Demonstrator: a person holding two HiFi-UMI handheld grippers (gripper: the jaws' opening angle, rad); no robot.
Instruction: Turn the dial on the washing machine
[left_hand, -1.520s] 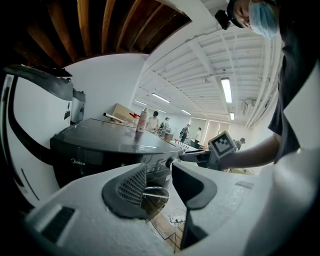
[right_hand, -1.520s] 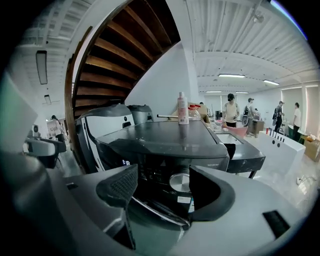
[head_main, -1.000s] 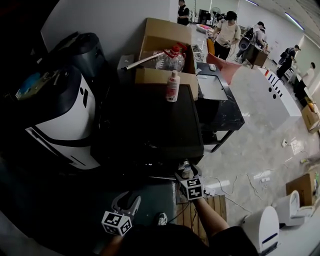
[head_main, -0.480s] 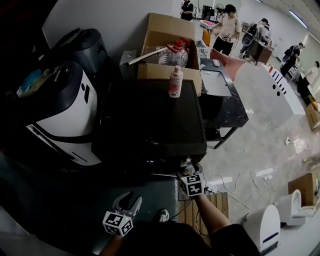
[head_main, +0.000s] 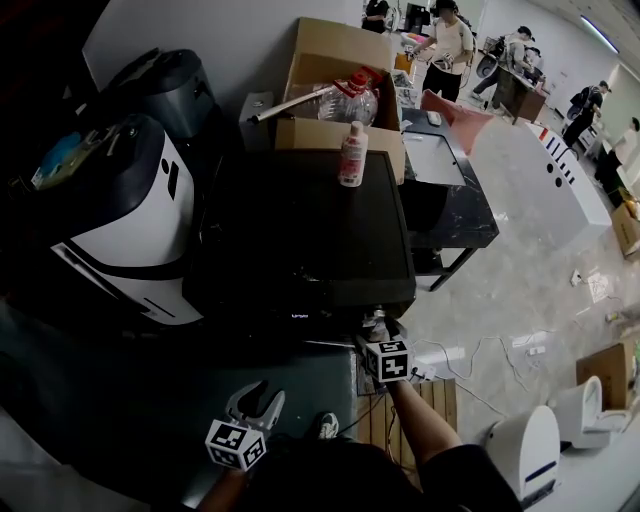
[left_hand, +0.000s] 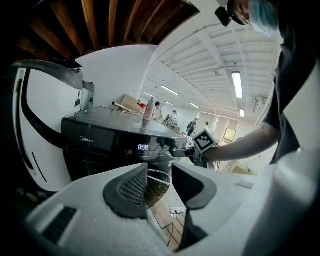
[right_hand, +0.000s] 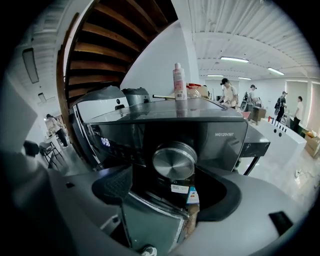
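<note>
Closing now looks risky, because the right gripper (right_hand: 169, 194) has its 2 jaws wide apart and holds nothing. The round metal dial (right_hand: 173, 160) sits on the front panel of the washing machine (right_hand: 210, 131), just ahead of the jaw tips and a little above their line. If the jaws shut at this height, I judge they may catch only the dial's lower rim and slide off its smooth metal, or nip the small labels (right_hand: 179, 188) below it. A twist on so poor a hold would turn the gripper, not the dial. The left gripper (left_hand: 158, 183) hangs low, jaws partly open and empty, well apart from the panel, so it offers no steadying.
</note>
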